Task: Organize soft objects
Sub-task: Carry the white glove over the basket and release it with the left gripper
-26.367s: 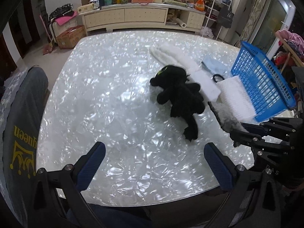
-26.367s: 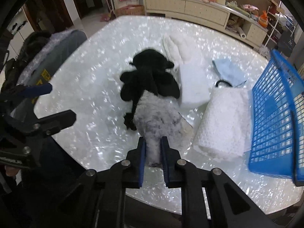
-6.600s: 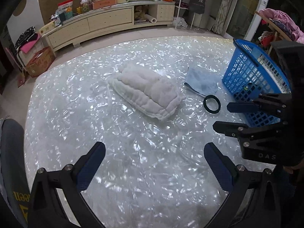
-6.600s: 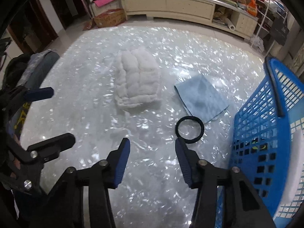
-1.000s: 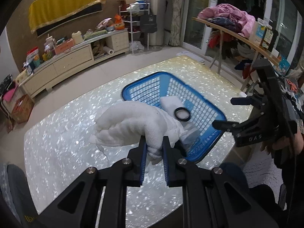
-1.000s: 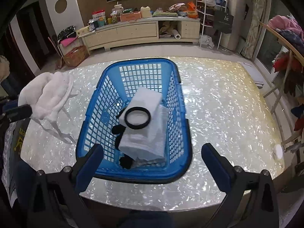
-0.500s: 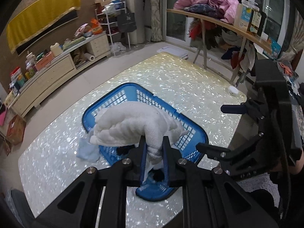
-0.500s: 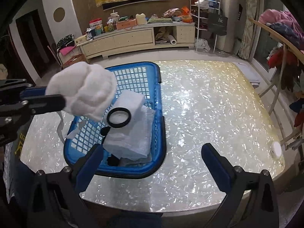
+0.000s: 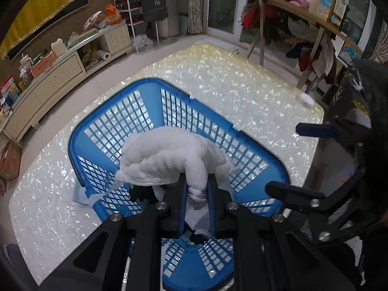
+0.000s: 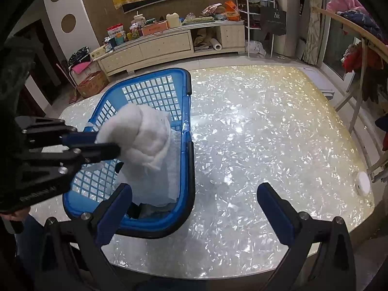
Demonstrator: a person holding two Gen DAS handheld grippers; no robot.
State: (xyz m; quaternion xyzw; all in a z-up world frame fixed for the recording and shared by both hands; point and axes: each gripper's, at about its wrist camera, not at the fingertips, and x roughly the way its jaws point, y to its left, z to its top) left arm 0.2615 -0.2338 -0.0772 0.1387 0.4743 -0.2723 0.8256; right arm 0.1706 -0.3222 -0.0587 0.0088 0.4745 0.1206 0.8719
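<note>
My left gripper (image 9: 197, 189) is shut on a white padded cloth (image 9: 169, 160) and holds it in the air above the blue basket (image 9: 97, 111). The right wrist view shows the same cloth (image 10: 143, 135) hanging over the basket (image 10: 186, 174), pinched by the left gripper (image 10: 114, 145). White folded cloths (image 10: 167, 184) and a dark item lie inside the basket, mostly hidden by the held cloth. My right gripper (image 10: 194, 206) is open and empty, at the table's near edge beside the basket; it also shows at the right of the left wrist view (image 9: 300, 160).
The shiny pearl-patterned table (image 10: 254, 133) carries the basket. A light blue cloth (image 9: 81, 195) pokes out beside the basket's left side. A small white round object (image 10: 362, 183) sits near the table's right edge. A cabinet (image 10: 165, 46) and a clothes rack (image 9: 291, 4) stand beyond.
My left gripper has carried the white cloth from beside the basket to over its middle and lowered it closer. The right gripper stayed open and shifted slightly right.
</note>
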